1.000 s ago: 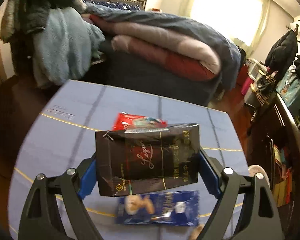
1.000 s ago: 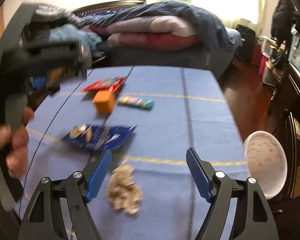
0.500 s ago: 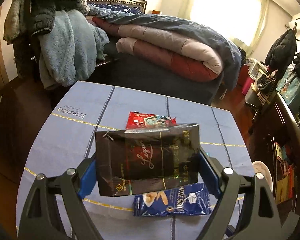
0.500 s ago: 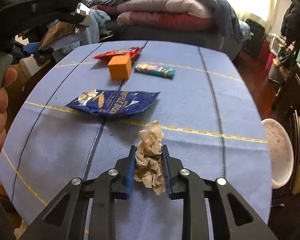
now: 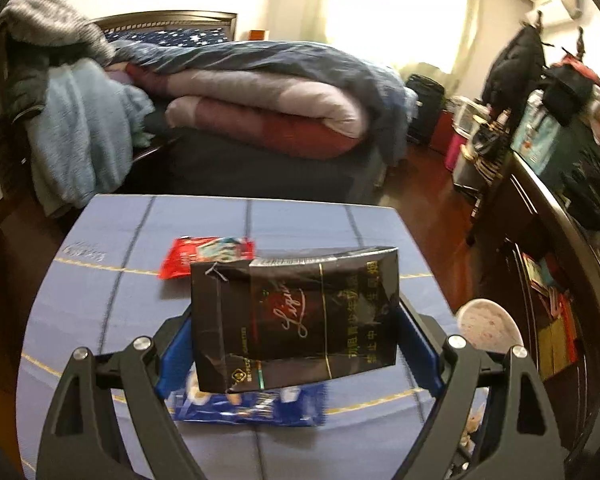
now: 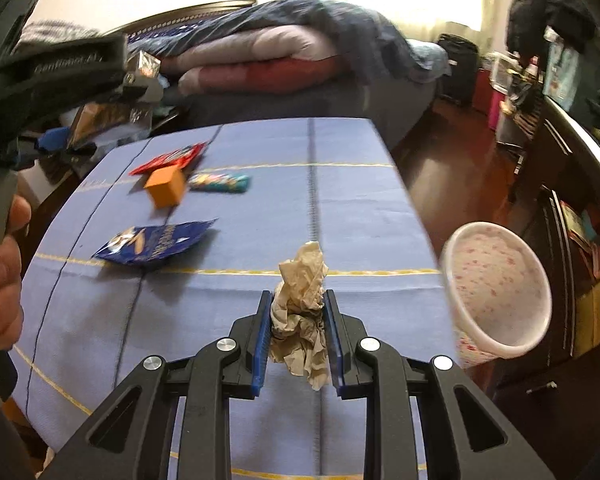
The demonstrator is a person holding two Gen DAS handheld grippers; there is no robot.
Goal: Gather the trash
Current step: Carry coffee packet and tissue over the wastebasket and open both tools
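My left gripper (image 5: 296, 340) stands wide and is shut on a black foil packet (image 5: 296, 304), held above the blue tablecloth (image 5: 100, 300). The same gripper shows at the upper left of the right wrist view, in a person's hand (image 6: 0, 280). My right gripper (image 6: 297, 304) is shut on a crumpled beige tissue (image 6: 302, 276), with both pads pressing its sides. A white bin with pink specks (image 6: 496, 292) stands just past the table's right edge and also shows in the left wrist view as a bin (image 5: 488, 324).
On the cloth (image 6: 340, 208) lie a blue snack wrapper (image 6: 156, 242), an orange block (image 6: 166, 186), a red wrapper (image 6: 172, 158) and a teal candy wrapper (image 6: 220, 183). A bed with piled quilts (image 5: 260, 112) stands behind the table. Dark furniture (image 6: 572, 184) lines the right side.
My right gripper has closed on the tissue and carried it right, toward the bin. My left gripper has moved right with the black packet still in it.
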